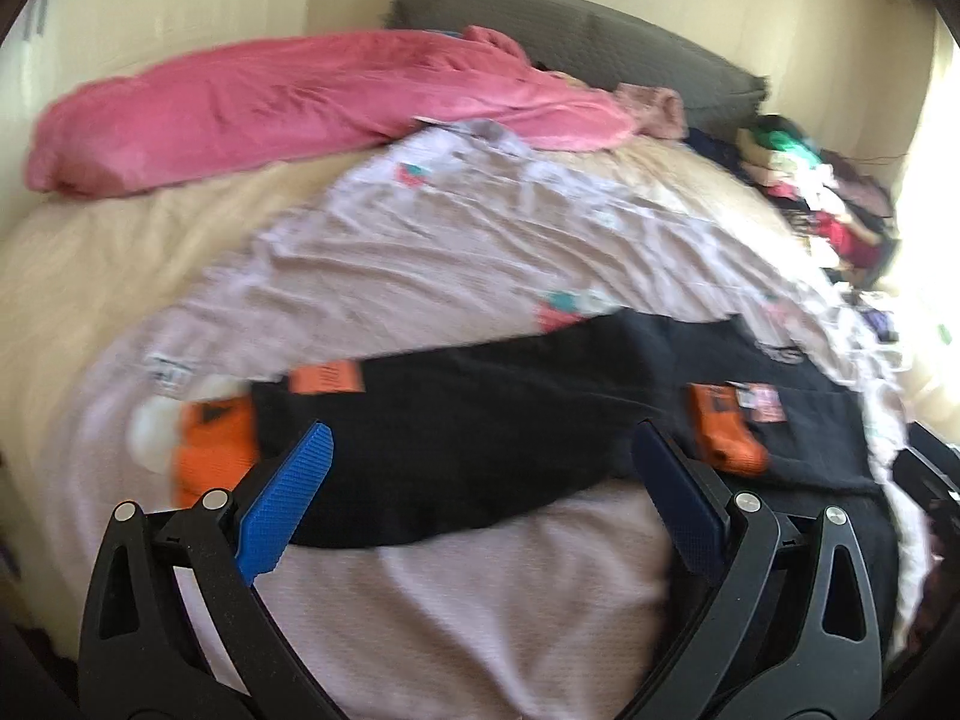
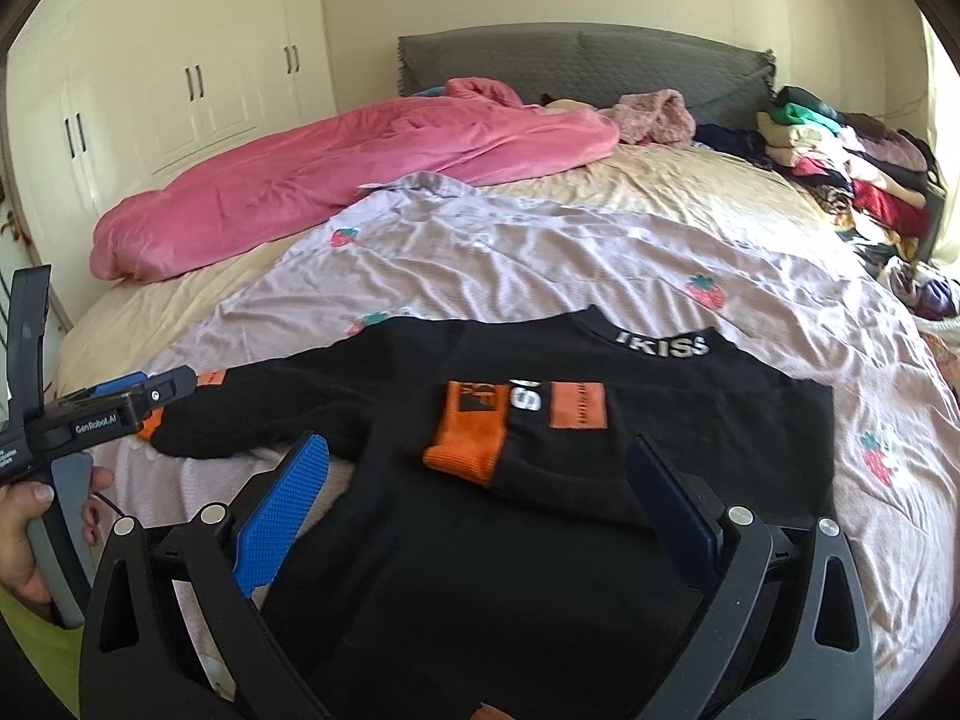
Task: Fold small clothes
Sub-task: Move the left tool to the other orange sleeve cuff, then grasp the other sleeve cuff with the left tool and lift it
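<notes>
Open fingers (image 2: pixel 480 492) above black top (image 2: pixel 540 372)

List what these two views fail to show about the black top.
- Black top: hem cut off by the right wrist view's bottom edge and the right tongs.
- Orange patches: lettering smeared by blur, left wrist view.
- Collar lettering: first letters hidden by a fold.

The left wrist view was smeared by motion: the print on the sweater's (image 1: pixel 480 420) orange patches could not be read. In the right wrist view, the sweater's hem ran under the right gripper (image 2: pixel 480 480) and off the bottom edge.
</notes>
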Demonstrator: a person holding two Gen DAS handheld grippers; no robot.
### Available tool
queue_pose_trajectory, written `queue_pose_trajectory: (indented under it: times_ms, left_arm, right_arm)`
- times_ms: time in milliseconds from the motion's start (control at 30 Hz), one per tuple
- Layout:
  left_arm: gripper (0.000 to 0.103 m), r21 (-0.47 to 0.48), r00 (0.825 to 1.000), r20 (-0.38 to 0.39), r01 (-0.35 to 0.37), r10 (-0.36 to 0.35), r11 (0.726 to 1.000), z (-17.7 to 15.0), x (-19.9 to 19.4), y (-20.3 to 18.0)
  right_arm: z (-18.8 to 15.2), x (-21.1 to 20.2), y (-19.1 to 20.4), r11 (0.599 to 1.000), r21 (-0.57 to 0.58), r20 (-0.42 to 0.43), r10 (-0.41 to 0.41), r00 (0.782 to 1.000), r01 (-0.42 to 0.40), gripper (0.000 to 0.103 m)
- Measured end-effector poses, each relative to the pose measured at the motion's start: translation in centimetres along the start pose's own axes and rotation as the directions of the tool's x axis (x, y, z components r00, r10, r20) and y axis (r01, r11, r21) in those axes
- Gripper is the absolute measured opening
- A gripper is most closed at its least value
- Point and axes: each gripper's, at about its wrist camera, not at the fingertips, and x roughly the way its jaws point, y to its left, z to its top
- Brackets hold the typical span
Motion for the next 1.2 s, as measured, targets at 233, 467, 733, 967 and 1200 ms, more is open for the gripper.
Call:
queue_pose_trajectory:
  times_ms: [233, 467, 733, 967, 1200]
  left_arm:
    - [0.094, -0.071, 0.997, 0.014, -0.077, 0.078, 0.995, 0.5, -0.4, 4.1]
    - [0.094, -0.112, 0.993, -0.02, -0.116, 0.115, 0.987, 0.2, 0.3, 7.5]
    - [0.094, -0.181, 0.994, -0.085, -0.077, 0.062, 0.98, -1.0, 2.1, 10.4]
    - [0.063, -0.224, 0.989, -0.138, -0.081, 0.051, 0.971, -2.3, 4.2, 11.4]
    - [0.012, -0.245, 0.99, -0.123, -0.093, 0.064, 0.965, -2.6, 4.5, 11.9]
  right_arm:
    - [0.6, 1.2, 1.8, 0.999, -0.029, -0.017, 0.029, 0.999, -0.03, 0.099]
    - [1.2, 2.6, 3.9, 0.997, -0.054, -0.033, 0.061, 0.998, -0.063, 0.099]
    - [1.8, 4.4, 6.9, 0.991, -0.099, -0.051, 0.091, 0.995, -0.096, 0.099]
    - [1.8, 4.7, 7.3, 0.99, -0.072, -0.047, 0.116, 0.992, -0.119, 0.099]
    - [1.1, 4.6, 5.9, 0.994, -0.035, -0.044, 0.098, 0.994, -0.099, 0.099]
